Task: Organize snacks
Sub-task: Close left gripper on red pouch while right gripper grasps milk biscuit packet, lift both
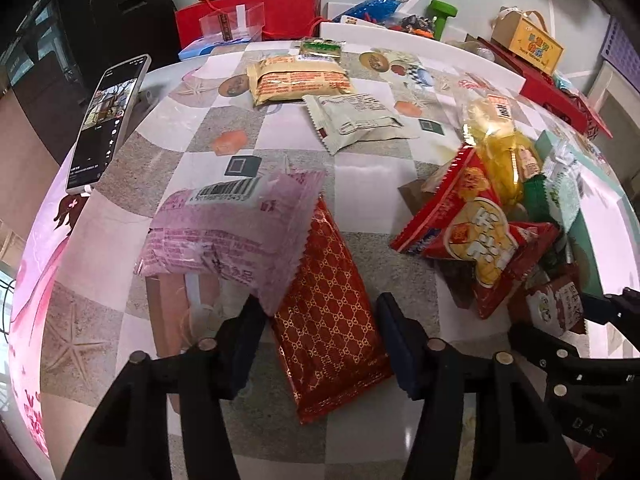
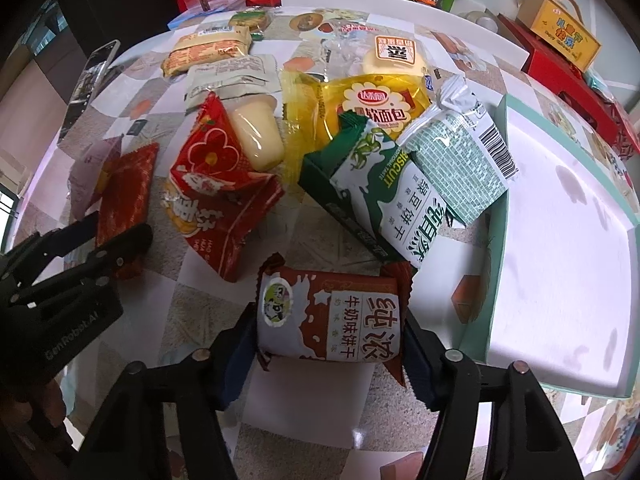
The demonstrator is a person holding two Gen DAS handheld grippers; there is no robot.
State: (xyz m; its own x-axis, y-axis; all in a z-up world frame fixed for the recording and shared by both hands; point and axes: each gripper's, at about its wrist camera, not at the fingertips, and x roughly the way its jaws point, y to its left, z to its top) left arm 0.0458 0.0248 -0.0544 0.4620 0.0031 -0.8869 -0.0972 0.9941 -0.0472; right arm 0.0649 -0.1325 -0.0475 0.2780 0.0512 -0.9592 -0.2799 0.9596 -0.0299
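in the left wrist view the left gripper (image 1: 320,344) straddles the red gold-patterned packet (image 1: 330,320) on the counter (image 1: 360,168) — its long axis runs along the fingers, jaws half-closed, with gaps on both sides. in the right wrist view the right gripper (image 2: 328,344) brackets the brown milk-biscuit pack (image 2: 330,316) crosswise — pads apparently touching its ends, the pale green tray (image 2: 560,264) just to its right.

Bright, sharp; perhaps slight fisheye vignetting
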